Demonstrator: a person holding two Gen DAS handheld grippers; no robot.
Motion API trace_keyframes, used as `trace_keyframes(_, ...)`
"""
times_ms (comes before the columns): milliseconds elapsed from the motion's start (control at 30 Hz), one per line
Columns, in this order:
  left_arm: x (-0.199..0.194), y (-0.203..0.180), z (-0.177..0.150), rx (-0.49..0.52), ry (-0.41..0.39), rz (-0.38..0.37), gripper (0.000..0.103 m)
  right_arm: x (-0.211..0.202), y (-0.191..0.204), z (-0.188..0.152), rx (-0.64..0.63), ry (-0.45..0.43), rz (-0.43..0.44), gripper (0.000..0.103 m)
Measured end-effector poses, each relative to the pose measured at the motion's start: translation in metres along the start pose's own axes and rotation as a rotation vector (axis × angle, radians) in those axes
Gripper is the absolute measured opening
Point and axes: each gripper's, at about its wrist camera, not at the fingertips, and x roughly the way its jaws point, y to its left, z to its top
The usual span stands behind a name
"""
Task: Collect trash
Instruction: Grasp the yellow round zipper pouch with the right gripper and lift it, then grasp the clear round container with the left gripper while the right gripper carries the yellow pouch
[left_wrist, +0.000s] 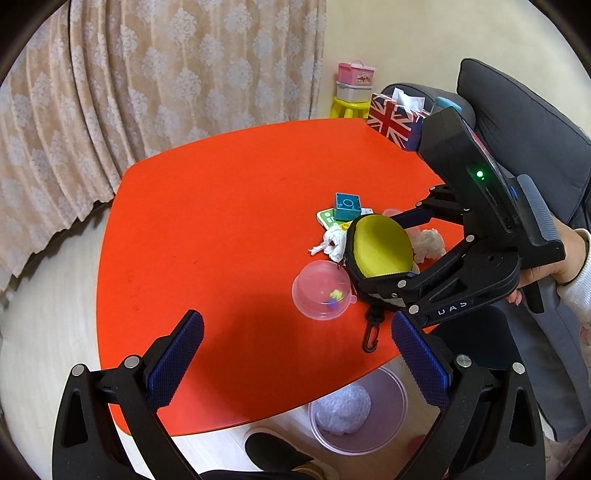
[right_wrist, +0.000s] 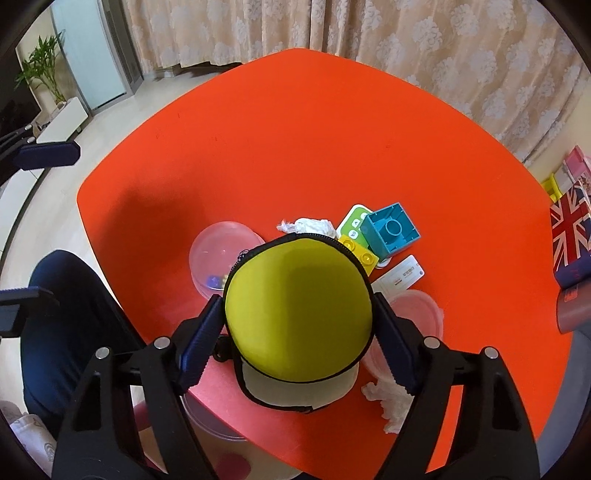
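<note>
A round yellow zip pouch (right_wrist: 295, 314) with a black rim sits between the pads of my right gripper (right_wrist: 297, 301), which press on both its sides; in the left wrist view the pouch (left_wrist: 382, 247) is tilted up in that gripper (left_wrist: 382, 254), its black clip (left_wrist: 370, 338) hanging down to the red table (left_wrist: 221, 221). A crumpled white tissue (right_wrist: 310, 225) lies just beyond the pouch, and another (right_wrist: 391, 402) lies near the table's front edge. My left gripper (left_wrist: 295, 325) is open over the near table edge, holding nothing.
A clear plastic capsule (left_wrist: 321, 288), a teal block (right_wrist: 389, 232), a yellow brick (right_wrist: 360, 251), cards and a pink-lidded tub (right_wrist: 417, 314) crowd around the pouch. A Union Jack tissue box (left_wrist: 395, 118) stands at the far corner. A clear bin (left_wrist: 358, 410) with crumpled paper sits on the floor below.
</note>
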Motion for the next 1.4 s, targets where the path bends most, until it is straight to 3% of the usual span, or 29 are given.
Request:
trace_keyframes(567, 0.020, -0.007, 0.009, 0.057, 0.029, 0.005, 0.097, -0.078, -0.042, -0.015, 0.186, -0.164, 0.048, 0.078)
trace_keyframes(700, 0.035, -0.012, 0.013, 0.088, 0.071, -0.007, 0.097, -0.091, -0.049, -0.027, 0.207, -0.179, 0.037, 0.078)
trace_keyframes(867, 0.058, -0.012, 0.017, 0.116, 0.117, -0.077, 0.097, -0.097, -0.060, -0.042, 0.237, -0.184, 0.024, 0.078)
trace_keyframes(1067, 0.082, -0.013, 0.019, 0.146, 0.156, -0.077, 0.097, -0.097, -0.070, -0.054, 0.268, -0.178, 0.021, 0.078)
trace_keyframes(1267, 0.098, -0.013, 0.019, 0.173, 0.205, -0.078, 0.079, -0.094, -0.072, -0.058, 0.279, -0.174, 0.023, 0.078)
trace_keyframes(1367, 0.103, -0.012, 0.019, 0.171, 0.220, -0.089, 0.065, -0.091, -0.073, -0.059, 0.279, -0.171, 0.025, 0.078)
trace_keyframes(1400, 0.104, -0.011, 0.018, 0.168, 0.226, -0.098, 0.055, -0.092, -0.071, -0.059, 0.280, -0.171, 0.026, 0.078)
